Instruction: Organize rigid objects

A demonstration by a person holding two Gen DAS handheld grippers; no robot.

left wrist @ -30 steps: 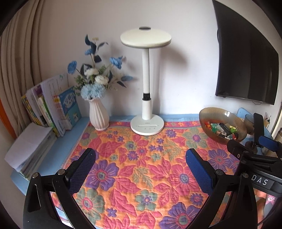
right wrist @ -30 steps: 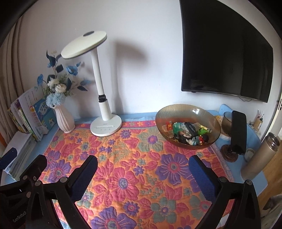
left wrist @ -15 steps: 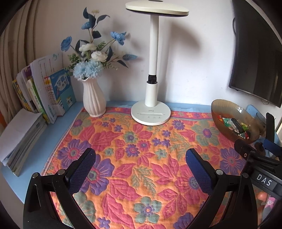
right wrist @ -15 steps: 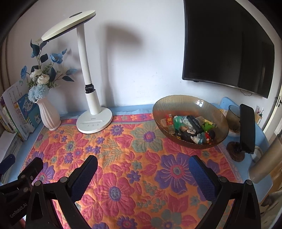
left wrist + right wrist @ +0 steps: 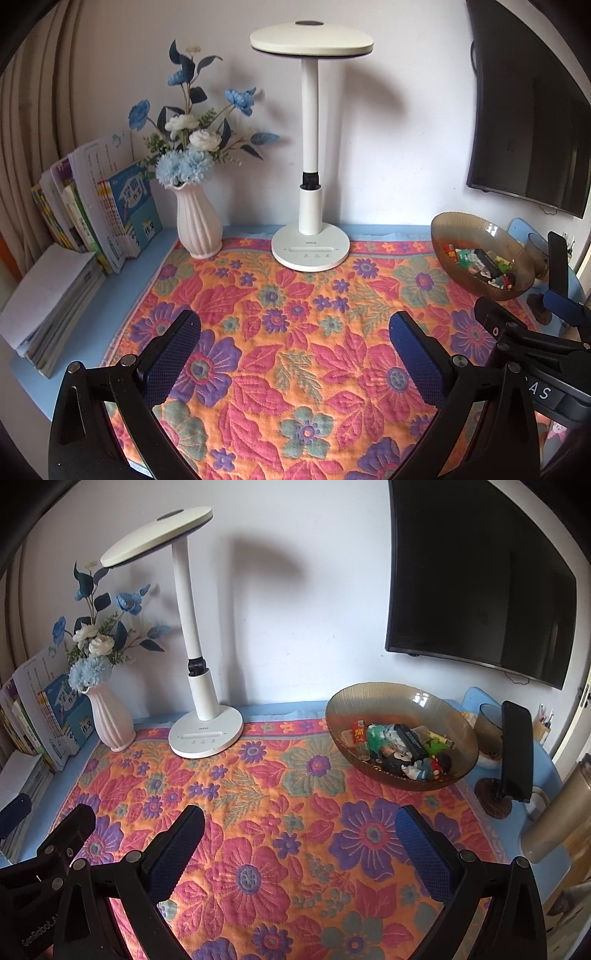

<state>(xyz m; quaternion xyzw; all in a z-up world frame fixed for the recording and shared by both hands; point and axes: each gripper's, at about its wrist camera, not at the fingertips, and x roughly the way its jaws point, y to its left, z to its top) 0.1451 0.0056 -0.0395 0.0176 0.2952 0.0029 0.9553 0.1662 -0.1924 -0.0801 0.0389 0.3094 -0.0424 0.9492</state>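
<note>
amber glass bowl of small toys beyond both empty, wide-open grippers, left and right

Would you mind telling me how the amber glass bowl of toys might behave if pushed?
The amber glass bowl looks rigid, probably fragile. Its rounded underside on the quilted floral cloth suggests it might rock rather than slide. The loose toys inside would likely shift.

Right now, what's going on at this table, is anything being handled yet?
Nothing is held yet. Both tools, left and right, hover open and empty over the floral mat. The small toys and bits sit piled in the amber glass bowl at the mat's right end. The lamp and flower vase stand along the back.
</note>
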